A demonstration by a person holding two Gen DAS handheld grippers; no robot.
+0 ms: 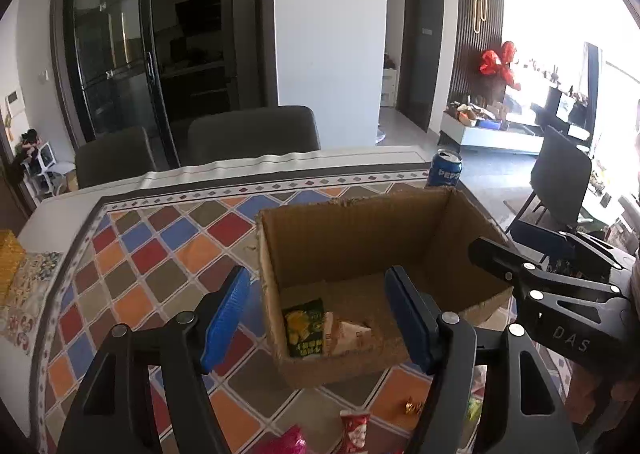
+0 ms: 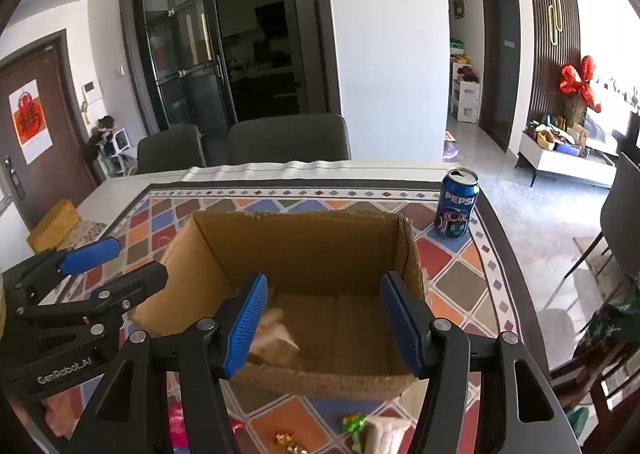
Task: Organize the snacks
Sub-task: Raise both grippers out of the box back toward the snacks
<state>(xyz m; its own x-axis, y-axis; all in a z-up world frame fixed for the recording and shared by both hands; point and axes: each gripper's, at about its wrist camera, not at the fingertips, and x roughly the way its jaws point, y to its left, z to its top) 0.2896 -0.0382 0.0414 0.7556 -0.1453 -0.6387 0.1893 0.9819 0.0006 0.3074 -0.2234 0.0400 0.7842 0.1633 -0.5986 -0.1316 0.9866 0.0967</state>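
An open cardboard box (image 1: pixel 360 238) (image 2: pixel 304 246) stands on the patterned tablecloth. In the left wrist view a green-and-yellow snack packet (image 1: pixel 304 328) and a beige packet (image 1: pixel 352 336) lie at its near left corner. My left gripper (image 1: pixel 316 282) hovers open over the box's near left edge, with nothing between its blue pads (image 1: pixel 226 318). The right gripper (image 2: pixel 325 280) is open above the box's near wall, also empty; a blurred beige packet (image 2: pixel 276 330) shows in the box beside its left pad. Each gripper shows in the other's view, the left gripper (image 2: pixel 142 258) at the left and the right gripper (image 1: pixel 520 254) at the right.
Loose snacks lie on the cloth in front of the box: a red packet (image 1: pixel 354 430), a gold candy (image 1: pixel 412 408), a green candy (image 2: pixel 354 422). A blue Pepsi can (image 2: pixel 456 206) stands at the far right corner. Two dark chairs (image 2: pixel 288 138) stand behind the table; a yellow box (image 1: pixel 10 266) is far left.
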